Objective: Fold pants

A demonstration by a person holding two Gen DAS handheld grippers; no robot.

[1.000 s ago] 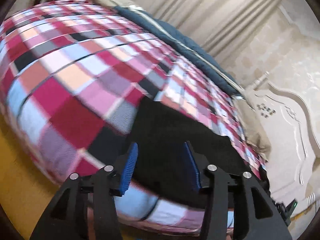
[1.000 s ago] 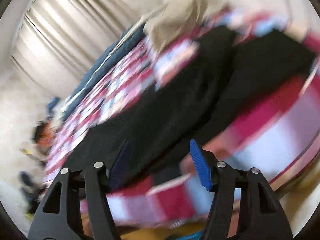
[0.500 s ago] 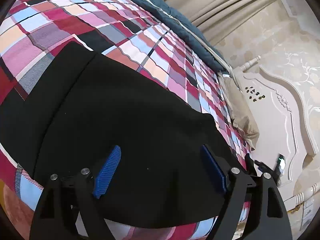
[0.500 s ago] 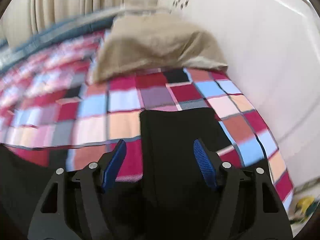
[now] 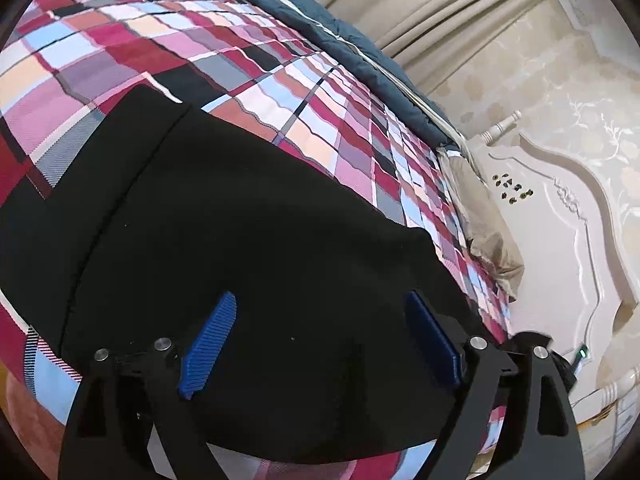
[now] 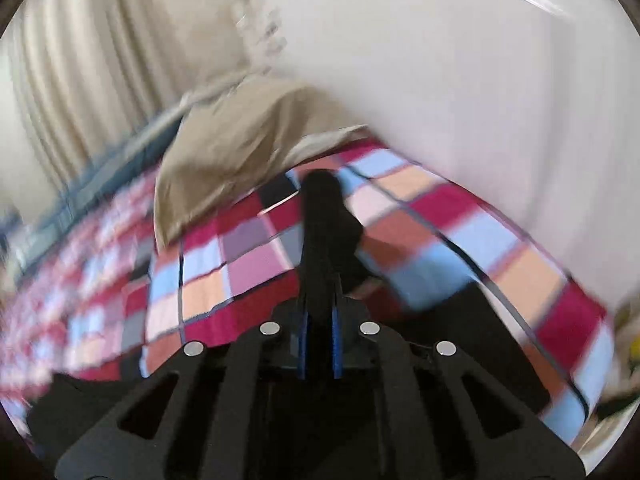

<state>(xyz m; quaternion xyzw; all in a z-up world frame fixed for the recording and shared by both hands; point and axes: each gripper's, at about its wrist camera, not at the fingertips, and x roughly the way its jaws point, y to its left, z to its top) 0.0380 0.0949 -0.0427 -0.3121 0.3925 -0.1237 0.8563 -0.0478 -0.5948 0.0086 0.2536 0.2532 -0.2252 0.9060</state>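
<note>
Black pants (image 5: 248, 216) lie spread flat on plaid bedspread (image 5: 168, 52), near bed edge. Left gripper (image 5: 320, 340) hovers over waist area w/ jaws opening, nothing pinched, prob. positioned to pin or take cloth. Right gripper (image 6: 319, 316) clenched on a black fabric fold, a leg end apparently, raised off spread, likely for folding over.

Left gripper (image 5: 320, 340): matte black frame with triangular cut-outs, round silver screws, and ribbed blue pads on its fingers (image 5: 208, 340). Right gripper (image 6: 319, 316) has the same build.
</note>
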